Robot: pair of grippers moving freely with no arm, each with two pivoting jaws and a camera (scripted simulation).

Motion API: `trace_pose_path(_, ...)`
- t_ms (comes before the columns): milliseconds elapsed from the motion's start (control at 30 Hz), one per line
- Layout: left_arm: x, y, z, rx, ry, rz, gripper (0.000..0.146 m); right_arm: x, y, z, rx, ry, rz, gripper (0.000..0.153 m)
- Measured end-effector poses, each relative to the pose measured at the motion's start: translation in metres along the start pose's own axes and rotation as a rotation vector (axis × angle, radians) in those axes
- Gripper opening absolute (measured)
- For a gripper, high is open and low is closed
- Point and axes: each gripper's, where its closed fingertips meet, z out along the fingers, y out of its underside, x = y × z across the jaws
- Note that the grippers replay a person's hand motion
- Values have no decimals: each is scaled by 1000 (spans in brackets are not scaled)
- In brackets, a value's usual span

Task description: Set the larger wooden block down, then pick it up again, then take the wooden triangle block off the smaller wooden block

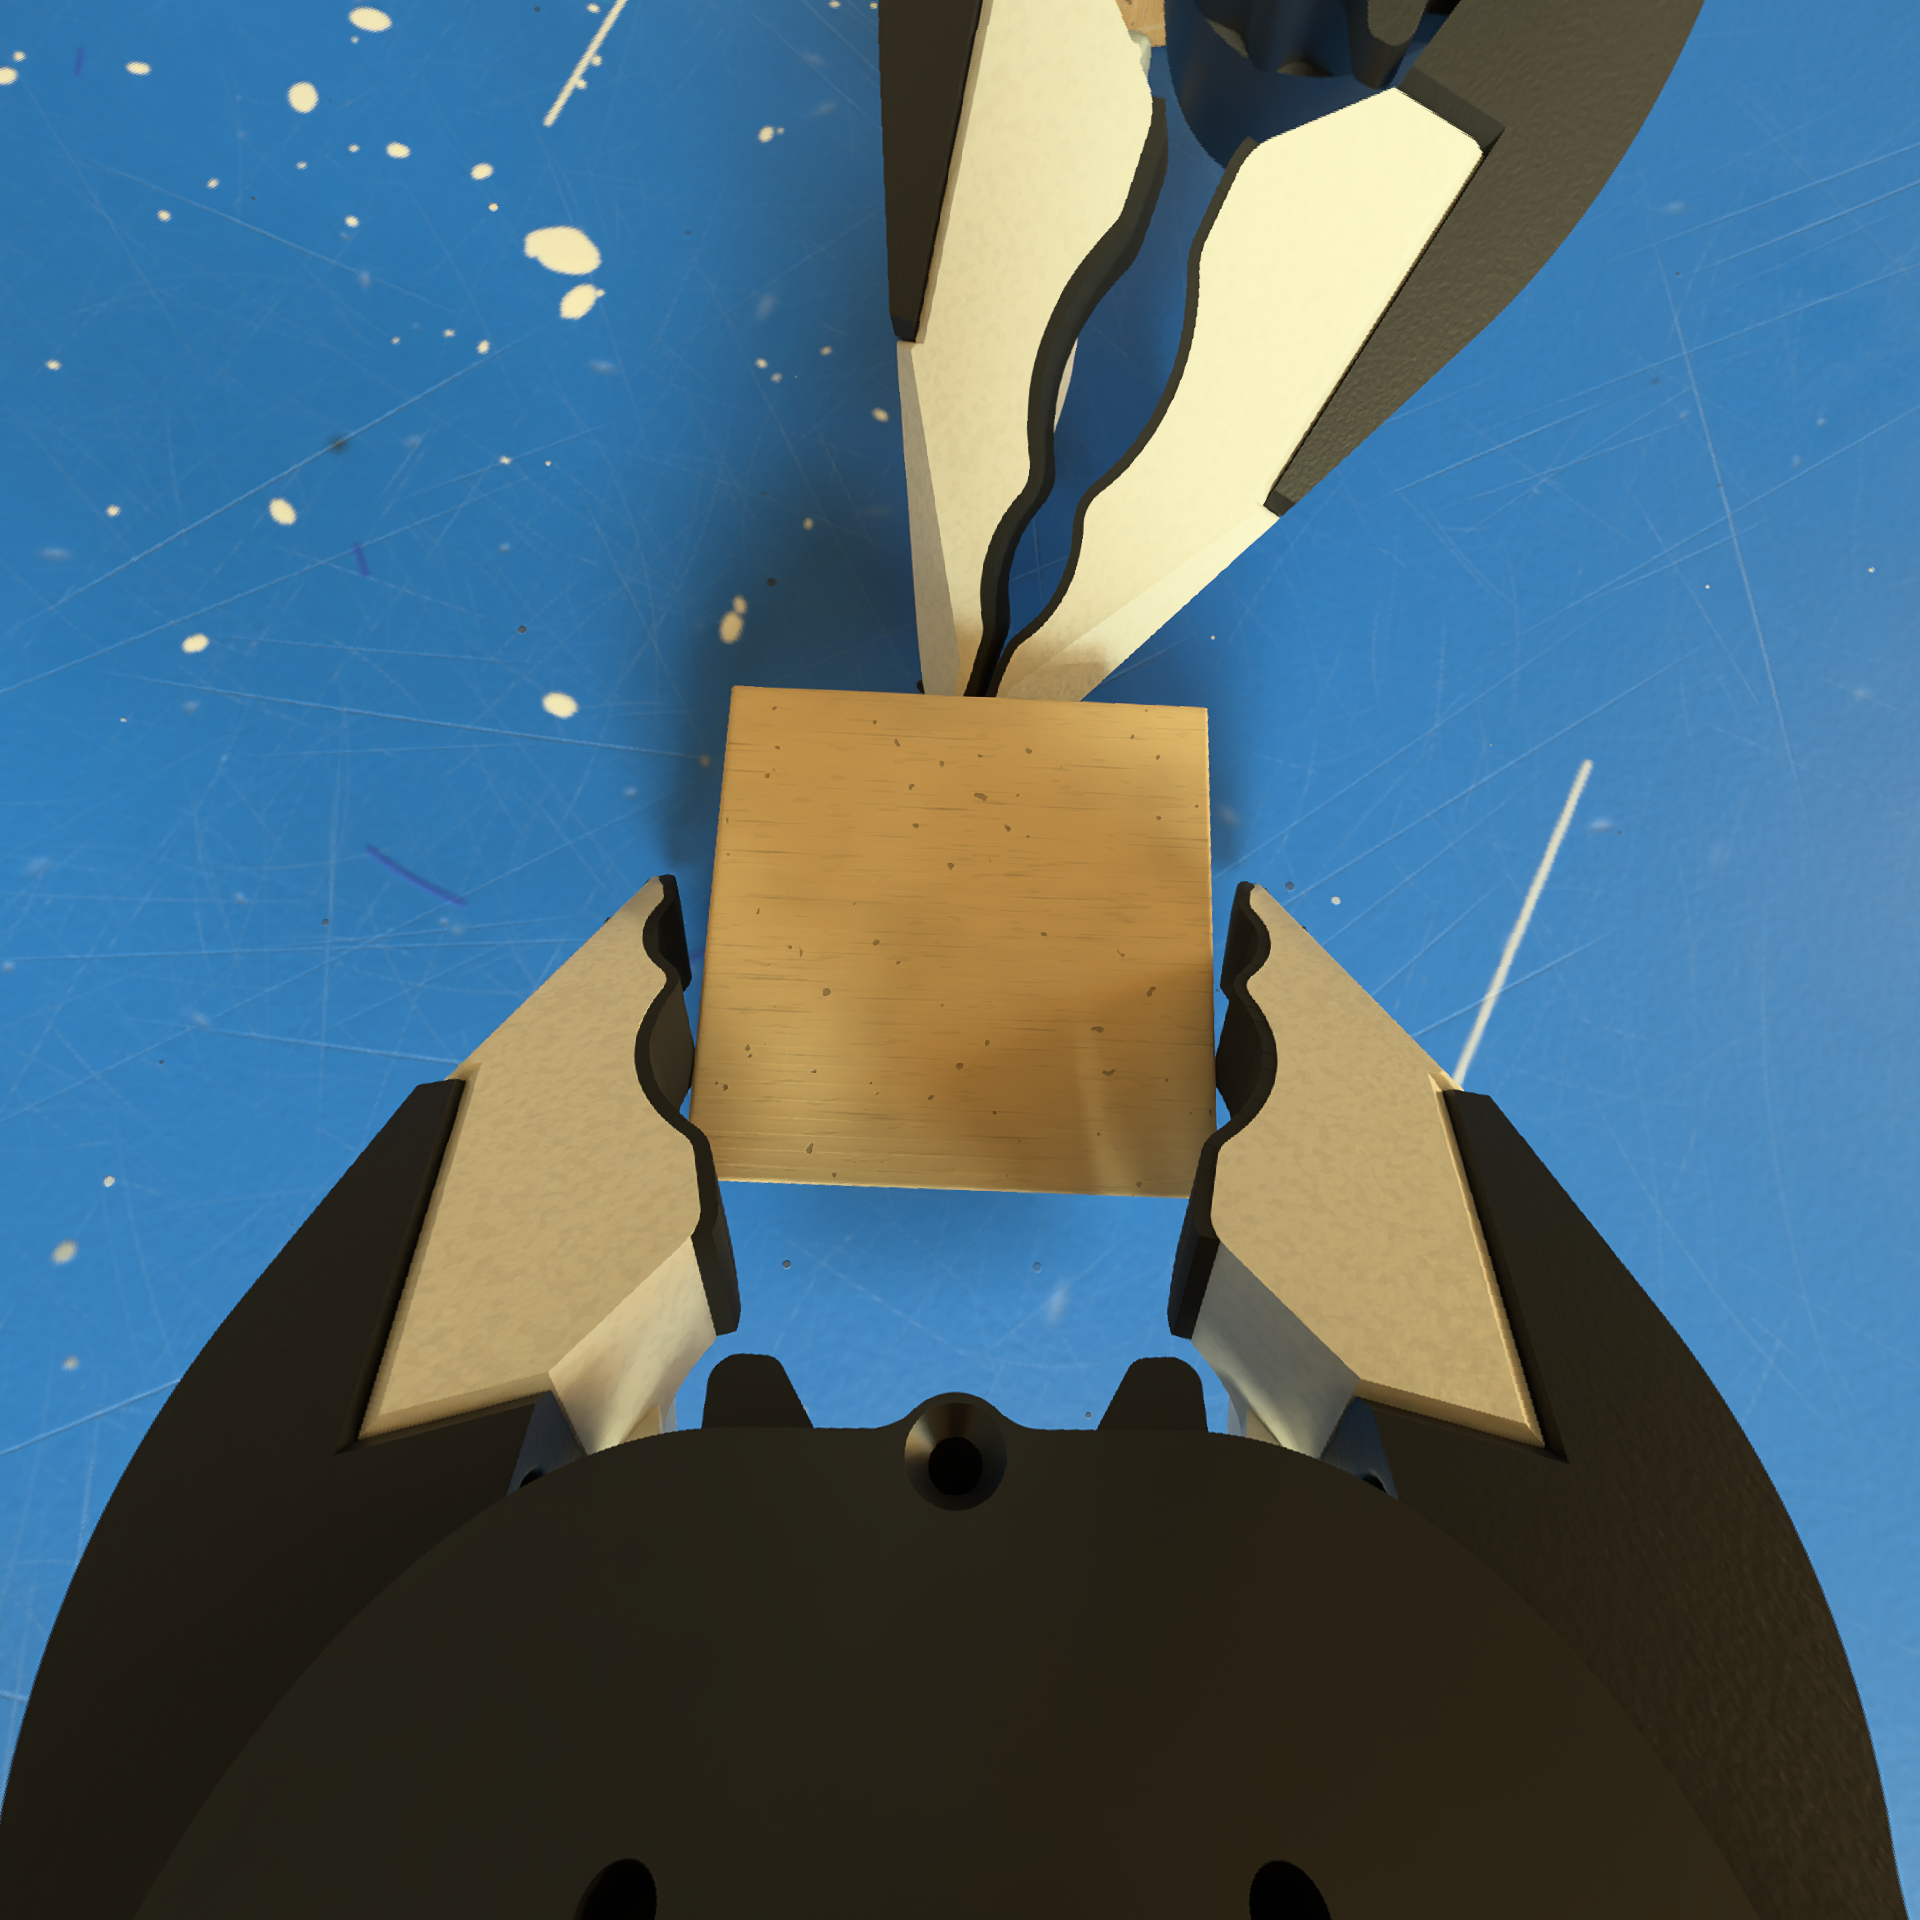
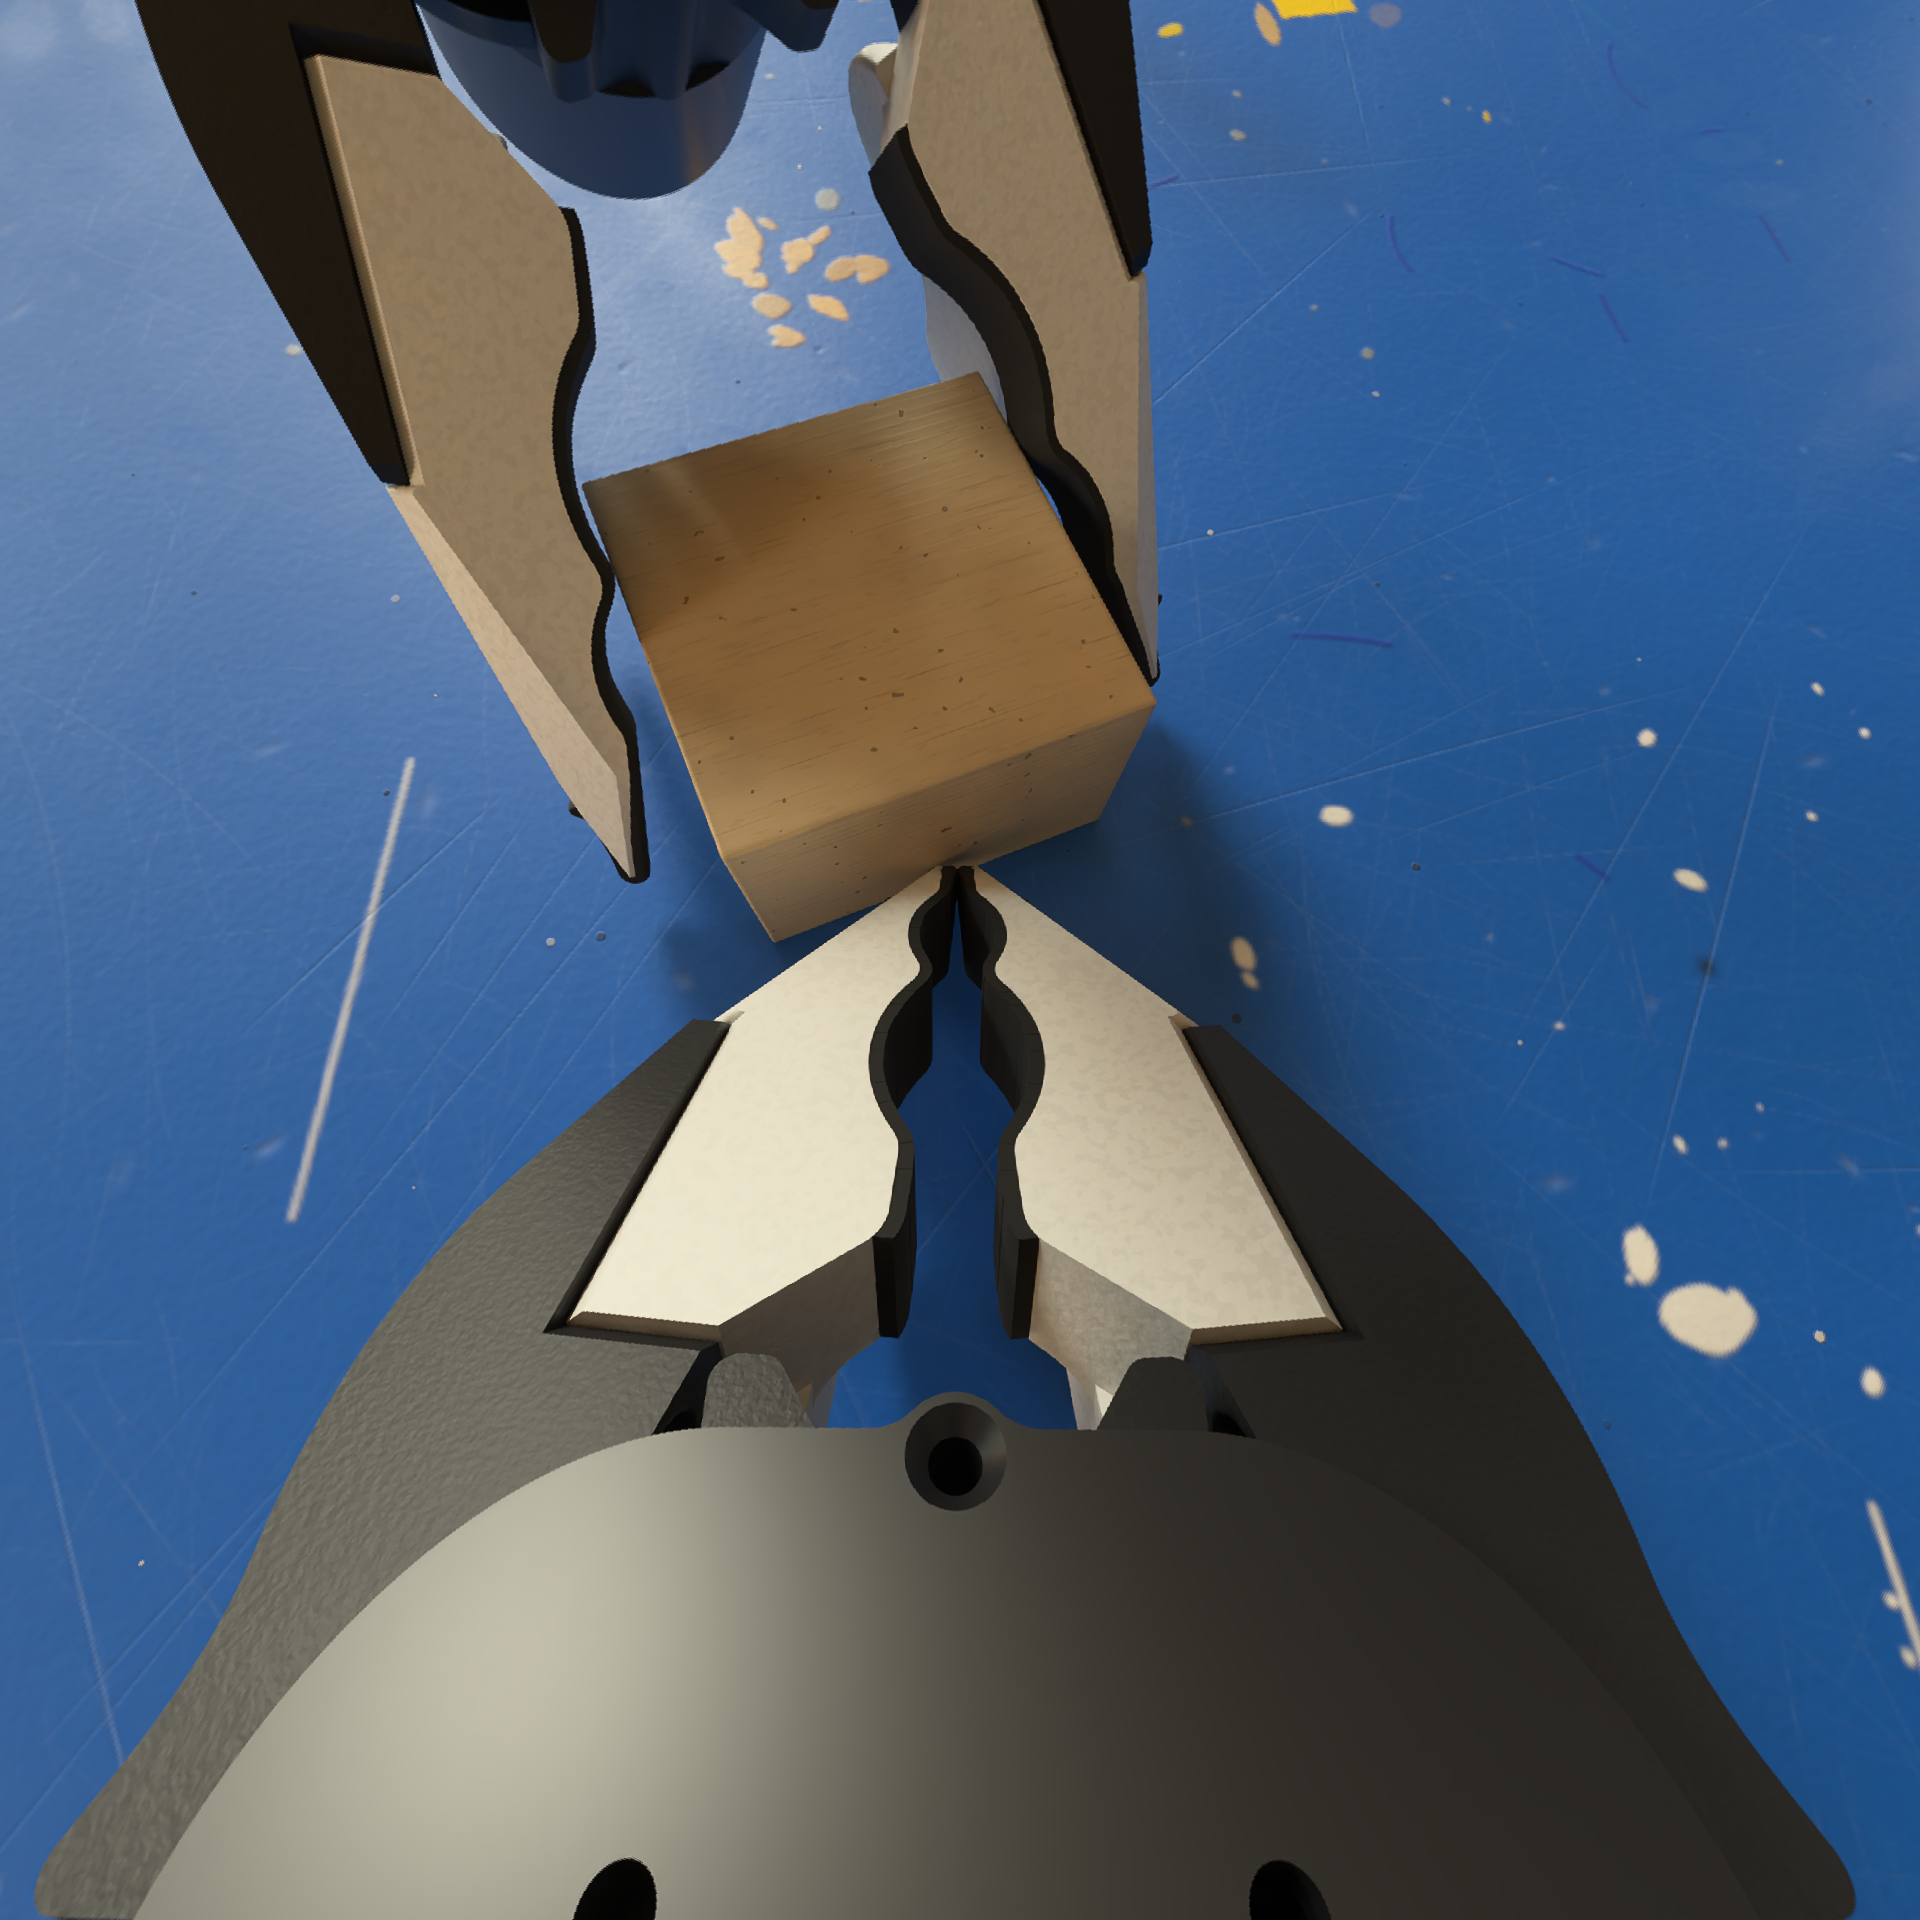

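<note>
Wooden block [image 1: 954, 940] sits on the counter [image 1: 312, 727], my left fingers [image 1: 665, 997] spread flanking it for regrasping, right fingers [image 2: 821, 1029] closed empty.

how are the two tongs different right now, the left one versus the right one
The left tongs are spread wide around the wooden block; the right tongs are closed, tips nearly touching, with nothing between them. The left fingers flank the block's sides; the right tips only meet its edge. Both have cream fingers with dark wavy pads, above the blue table.
</note>
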Motion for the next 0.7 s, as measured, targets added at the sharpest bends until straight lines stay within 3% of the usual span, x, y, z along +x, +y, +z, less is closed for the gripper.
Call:
trace_pose_path(233, 0, -1, 1, 1, -11, -6, 104, 4, -4, -9, 32, 43, 15, 0)
trace_pose_path(367, -1, -8, 1, 19, 3, -26, 103, 16, -8, -35, 62, 170, 49, 0)
trace_pose_path(433, -1, -16, -3, 37, 17, -40, 103, 23, -10, -60, 102, 268, 87, 0)
trace_pose_path(567, -7, -37, -10, 77, 6, -30, 103, 38, 10, -141, 127, 621, 193, 2)
trace_pose_path(633, -10, -49, -13, 118, -23, -11, 103, 42, 36, -180, 122, 768, 284, 13)
trace_pose_path(700, -12, -58, -13, 139, -54, 14, 103, 38, 61, -199, 137, 791, 390, 26)
